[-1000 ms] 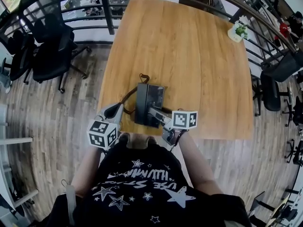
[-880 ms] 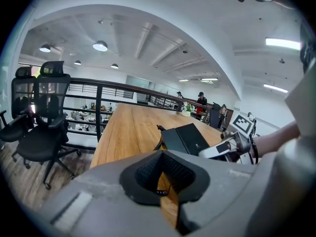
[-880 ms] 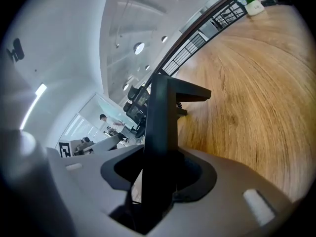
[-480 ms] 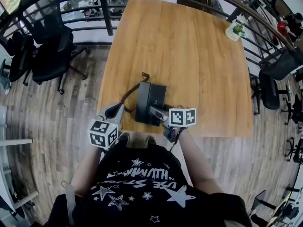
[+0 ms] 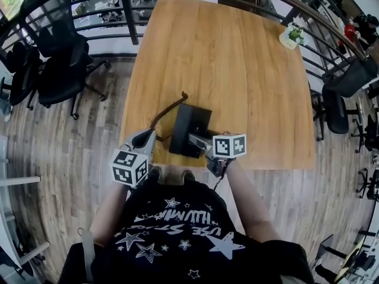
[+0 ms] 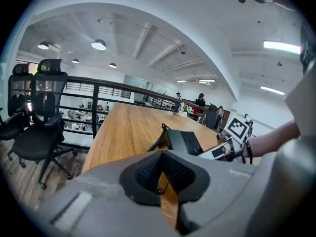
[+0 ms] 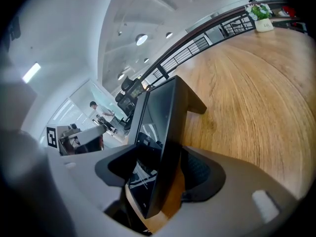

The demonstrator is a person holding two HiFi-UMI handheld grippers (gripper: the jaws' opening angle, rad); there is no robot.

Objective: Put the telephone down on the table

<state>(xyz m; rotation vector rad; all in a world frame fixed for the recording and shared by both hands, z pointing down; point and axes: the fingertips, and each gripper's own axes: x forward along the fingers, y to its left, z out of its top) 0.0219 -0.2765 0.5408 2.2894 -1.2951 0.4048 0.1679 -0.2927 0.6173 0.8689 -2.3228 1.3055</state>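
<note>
Telephone (image 5: 189, 129) lies on the tabletop (image 5: 237, 70) by its near edge, near end between the right tongs (image 5: 198, 142), just opened and released around it. Left tongs (image 5: 144, 139) clenched, empty, at the near-left corner. Shirt (image 5: 172, 229) print partly reads "USE".

Bright, even light comes from the ceiling lamps (image 6: 98, 44), so I see only soft shadows on the table (image 5: 237, 70). Every view bulges and bends toward its edges, and both gripper views show dark corners and blur on whatever is nearest.
</note>
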